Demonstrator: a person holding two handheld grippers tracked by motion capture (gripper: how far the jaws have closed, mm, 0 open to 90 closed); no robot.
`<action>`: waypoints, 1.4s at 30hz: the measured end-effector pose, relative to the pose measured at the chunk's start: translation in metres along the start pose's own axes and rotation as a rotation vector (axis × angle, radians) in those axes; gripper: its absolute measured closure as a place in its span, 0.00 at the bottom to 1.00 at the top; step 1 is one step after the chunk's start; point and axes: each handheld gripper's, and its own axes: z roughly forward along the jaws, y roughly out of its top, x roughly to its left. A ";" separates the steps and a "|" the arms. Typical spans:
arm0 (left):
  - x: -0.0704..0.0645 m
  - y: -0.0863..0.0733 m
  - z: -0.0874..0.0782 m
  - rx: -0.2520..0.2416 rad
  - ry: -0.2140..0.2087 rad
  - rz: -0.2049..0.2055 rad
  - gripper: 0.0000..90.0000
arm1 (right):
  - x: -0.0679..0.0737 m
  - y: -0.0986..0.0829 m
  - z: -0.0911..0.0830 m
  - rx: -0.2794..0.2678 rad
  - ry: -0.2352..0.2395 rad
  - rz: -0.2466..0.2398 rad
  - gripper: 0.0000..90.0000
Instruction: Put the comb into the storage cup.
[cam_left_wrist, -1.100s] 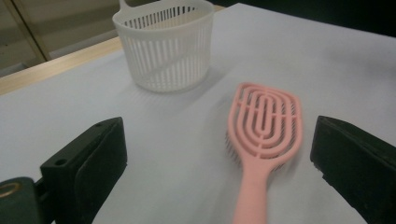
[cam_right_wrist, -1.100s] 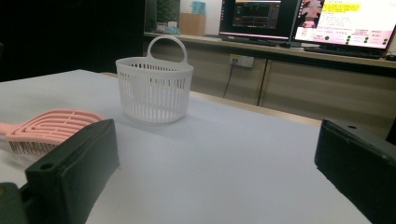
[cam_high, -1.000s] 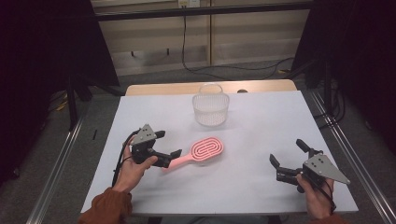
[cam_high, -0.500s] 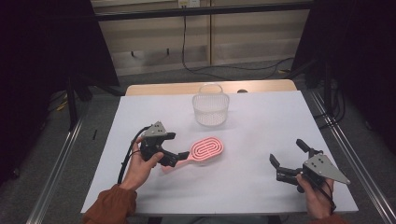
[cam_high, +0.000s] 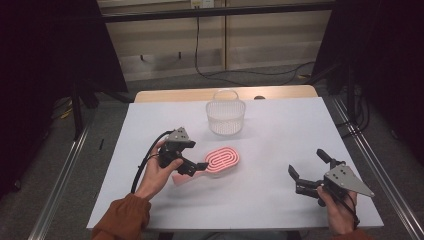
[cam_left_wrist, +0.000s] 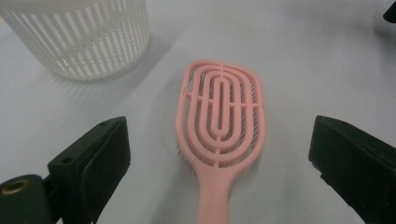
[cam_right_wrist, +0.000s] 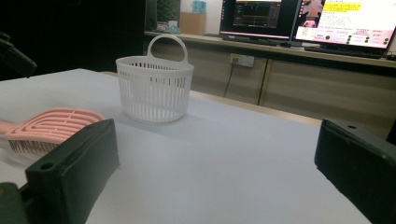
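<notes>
A pink hairbrush (cam_high: 223, 159) lies bristles down near the middle of the white table (cam_high: 280, 130), its handle pointing toward the left hand. My left gripper (cam_high: 193, 156) is open and low over the handle. In the left gripper view the brush (cam_left_wrist: 219, 112) lies between the two wide-apart jaws of the left gripper (cam_left_wrist: 219, 136), touching neither. A white slatted basket (cam_high: 226, 117) with a loop handle stands upright behind the brush. My right gripper (cam_high: 308, 164) is open near the front right of the table with nothing in it. Its own view shows the basket (cam_right_wrist: 154, 88) and brush (cam_right_wrist: 51, 126) beyond the right gripper (cam_right_wrist: 217, 140).
The table ends at a wooden strip (cam_high: 225, 94) at the back. Metal rails (cam_high: 65, 170) run along both sides on the floor. Monitors (cam_right_wrist: 299, 18) sit on a counter beyond the table. Bare tabletop lies between the brush and the right gripper.
My left gripper has moved right and forward over the brush handle, so its jaws now straddle it. The right gripper, brush and basket have stayed put.
</notes>
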 end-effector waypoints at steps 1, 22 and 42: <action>0.000 0.001 0.001 0.002 -0.008 -0.008 0.06 | 0.000 0.000 0.000 0.000 0.000 0.001 0.00; 0.001 0.021 0.030 0.102 -0.024 0.006 0.05 | 0.000 0.000 -0.001 -0.001 0.004 0.000 0.00; 0.005 0.032 0.059 0.226 -0.036 0.020 0.07 | 0.000 -0.001 0.000 0.006 0.010 -0.003 0.00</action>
